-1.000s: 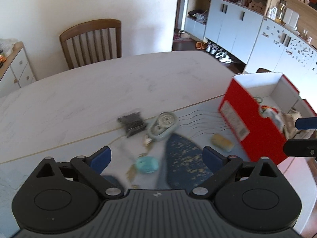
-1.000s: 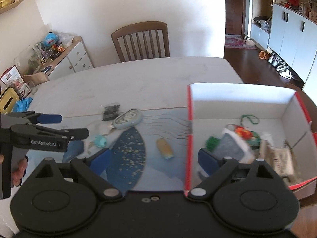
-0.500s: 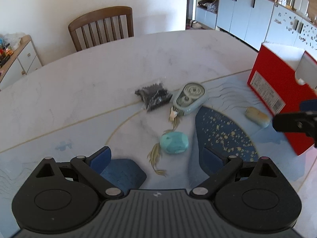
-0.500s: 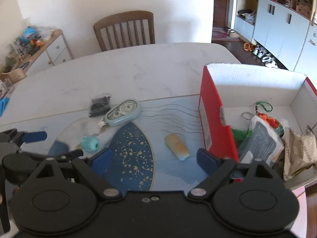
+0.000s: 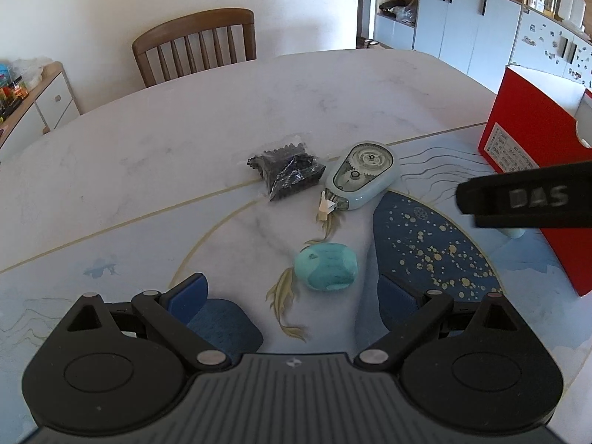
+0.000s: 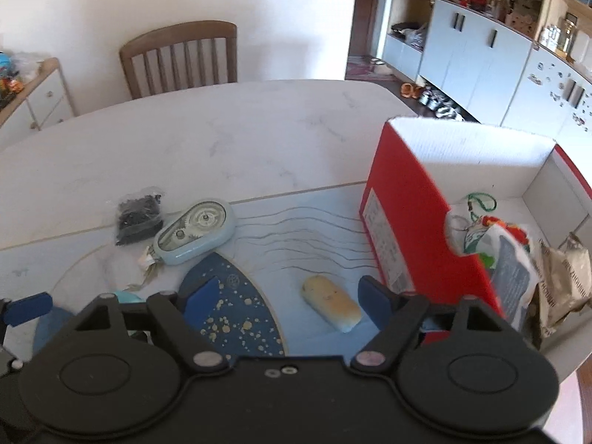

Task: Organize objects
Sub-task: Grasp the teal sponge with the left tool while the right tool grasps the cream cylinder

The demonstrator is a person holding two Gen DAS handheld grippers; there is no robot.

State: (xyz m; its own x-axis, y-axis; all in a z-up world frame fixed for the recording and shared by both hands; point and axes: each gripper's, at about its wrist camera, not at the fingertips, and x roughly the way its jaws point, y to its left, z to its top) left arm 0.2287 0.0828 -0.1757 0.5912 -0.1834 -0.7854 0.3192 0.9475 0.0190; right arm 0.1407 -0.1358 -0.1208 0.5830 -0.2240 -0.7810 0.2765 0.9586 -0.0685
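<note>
- The teal oval piece (image 5: 326, 266), soft-looking, lies on the patterned table (image 5: 148, 155) at twelve o'clock from the left gripper (image 5: 292, 296), just ahead of its tips; the blue pads stand wide to either side of it and do not press it.
- At twelve o'clock from the teal piece lies the pale blue correction-tape dispenser (image 5: 360, 174), nose toward the gripper; touching its eleven o'clock side is a clear bag of small black bits (image 5: 286, 170).
- In the right wrist view a tan oblong piece (image 6: 331, 302), possibly an eraser, lies between the pads of the right gripper (image 6: 288, 301); the jaws are closing, and the pads are clear of it.
- At three o'clock from the oblong stands the red cardboard box (image 6: 403, 222), white inside, holding packets and a green cord.
- At twelve o'clock, behind the table's far edge, stands a wooden chair (image 5: 196, 44).
- At two o'clock, pale blue cabinets (image 6: 477, 48) line the wall.
</note>
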